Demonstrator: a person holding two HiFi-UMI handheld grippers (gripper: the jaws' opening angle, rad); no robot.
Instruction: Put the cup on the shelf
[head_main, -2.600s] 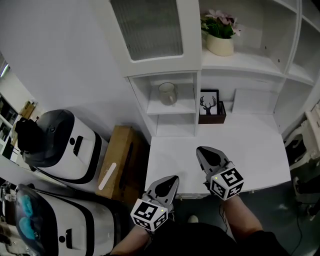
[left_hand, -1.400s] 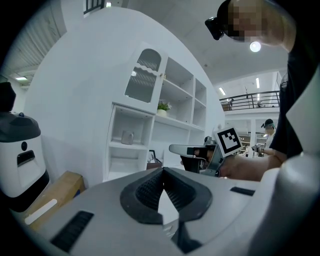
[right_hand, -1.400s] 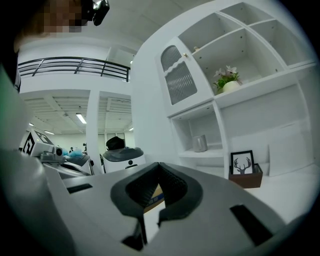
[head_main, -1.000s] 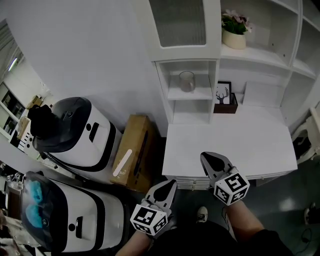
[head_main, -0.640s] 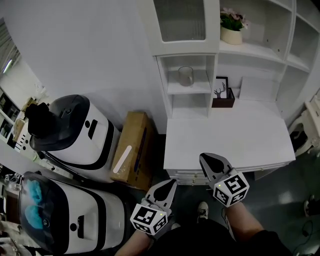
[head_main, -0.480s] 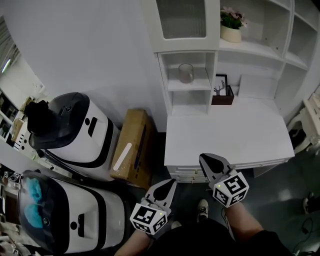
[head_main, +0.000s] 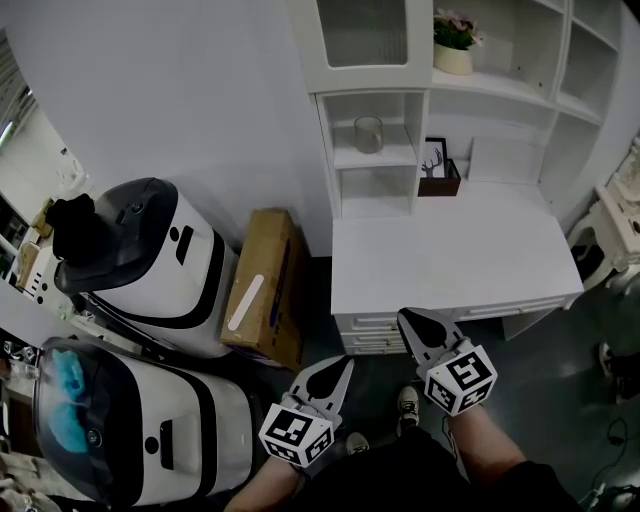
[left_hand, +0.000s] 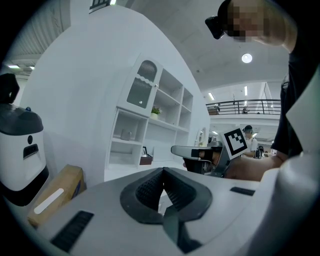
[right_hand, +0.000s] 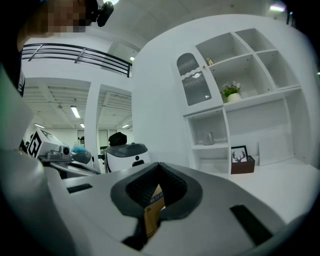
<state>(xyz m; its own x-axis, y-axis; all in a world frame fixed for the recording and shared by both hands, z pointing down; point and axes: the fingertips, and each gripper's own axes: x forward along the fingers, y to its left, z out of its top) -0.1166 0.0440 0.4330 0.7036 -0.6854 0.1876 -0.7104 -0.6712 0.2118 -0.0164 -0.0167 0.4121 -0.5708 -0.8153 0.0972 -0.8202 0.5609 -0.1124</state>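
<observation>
White shelving fills the upper half of the head view, and the clear glass cup (head_main: 368, 133) stands upright on the upper shelf (head_main: 373, 159) of a narrow open compartment, directly under a cabinet door (head_main: 362, 30) with ribbed glass. To the right of that compartment a framed deer picture (head_main: 434, 160) leans in a dark wooden box (head_main: 441, 186) at the back of the white tabletop (head_main: 450, 262). Higher up, a pot of pink flowers (head_main: 452, 45) sits on its own ledge. Both tongs are held low in front of the person, near the tabletop's front edge and well apart from the cup. The left tongs (head_main: 343, 365) hang over the dark floor with their jaws closed tip to tip and nothing between them. The right tongs (head_main: 404, 320), beside the drawer fronts, are likewise closed and empty. A cardboard box (head_main: 262, 290) lies on the floor left of the tabletop, next to two white-and-black machines (head_main: 150, 265).
</observation>
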